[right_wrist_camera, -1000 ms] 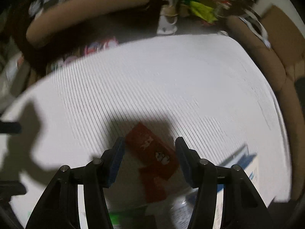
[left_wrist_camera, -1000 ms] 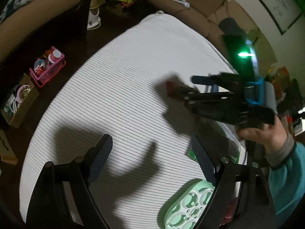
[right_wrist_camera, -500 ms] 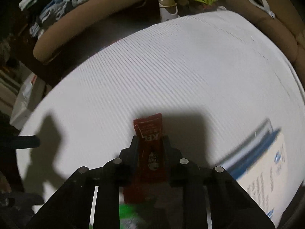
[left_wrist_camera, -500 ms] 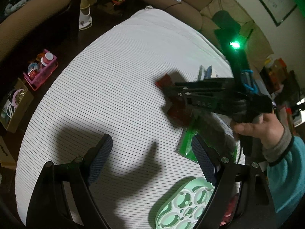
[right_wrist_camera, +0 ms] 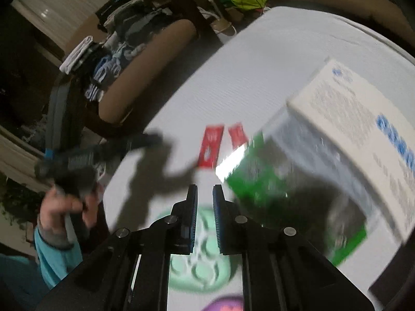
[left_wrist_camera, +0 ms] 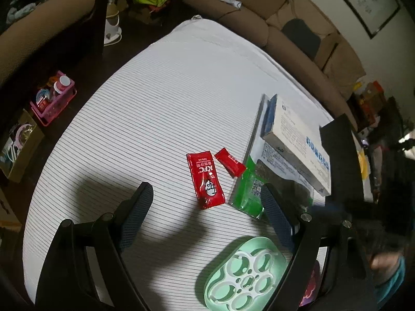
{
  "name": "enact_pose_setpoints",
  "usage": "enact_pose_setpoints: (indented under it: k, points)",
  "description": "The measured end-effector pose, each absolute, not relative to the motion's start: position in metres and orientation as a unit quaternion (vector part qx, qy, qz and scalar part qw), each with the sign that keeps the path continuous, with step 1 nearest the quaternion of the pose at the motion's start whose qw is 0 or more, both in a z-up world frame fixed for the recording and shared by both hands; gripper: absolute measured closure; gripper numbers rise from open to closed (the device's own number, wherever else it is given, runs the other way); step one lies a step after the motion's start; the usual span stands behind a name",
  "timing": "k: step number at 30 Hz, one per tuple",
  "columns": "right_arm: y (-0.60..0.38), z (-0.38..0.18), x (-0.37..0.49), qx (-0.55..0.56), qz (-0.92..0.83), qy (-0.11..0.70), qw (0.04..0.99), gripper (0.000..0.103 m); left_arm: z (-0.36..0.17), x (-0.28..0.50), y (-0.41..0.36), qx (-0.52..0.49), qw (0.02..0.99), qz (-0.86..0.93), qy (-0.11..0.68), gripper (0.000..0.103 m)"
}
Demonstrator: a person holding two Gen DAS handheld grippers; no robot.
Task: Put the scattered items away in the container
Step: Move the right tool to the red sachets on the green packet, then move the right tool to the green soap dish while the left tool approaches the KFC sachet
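L gripper point(left_wrist_camera: 205, 223) hangs jaws spread w/ nothing between, over KFC sachet point(left_wrist_camera: 206, 178) lying flat (apparently next pick); R gripper point(right_wrist_camera: 205, 194) clenched, empty.

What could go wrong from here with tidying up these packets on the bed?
The right gripper is shut with nothing between its pads, while the red KFC sachet lies flat on the striped cover; another pinch may slip off it. The small red packet sits close beside the sachet, so one grab could catch both.
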State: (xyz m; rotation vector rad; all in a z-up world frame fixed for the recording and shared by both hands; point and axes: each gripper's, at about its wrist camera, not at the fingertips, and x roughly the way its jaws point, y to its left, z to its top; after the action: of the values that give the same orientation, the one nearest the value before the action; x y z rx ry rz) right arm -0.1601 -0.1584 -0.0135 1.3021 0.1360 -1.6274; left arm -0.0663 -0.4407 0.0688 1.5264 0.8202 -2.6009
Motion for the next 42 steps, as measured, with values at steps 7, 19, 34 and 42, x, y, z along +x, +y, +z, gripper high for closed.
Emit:
enact_pose_setpoints:
  k: [7,19,34,42]
  points:
    - [-0.183,-0.026,-0.163,0.51,-0.714,0.113,0.466,0.078,0.057,-0.068,-0.449,0.493,0.026,-0.821,0.286,0.019]
    - [-0.23,-0.041,-0.162,0.497,-0.697,0.135,0.499,0.058,0.053,-0.07,-0.456,0.498,0.026,-0.82,0.283,0.009]
    - [-0.212,-0.071,-0.071,0.484,-0.697,0.231,0.476,0.056,0.063,-0.073,-0.431,0.501,0.013,-0.827,0.254,0.009]
    - [-0.227,-0.095,-0.085,0.496,-0.68,0.261,0.473,0.06,0.062,-0.073,-0.438,0.501,0.02,-0.829,0.248,0.009]
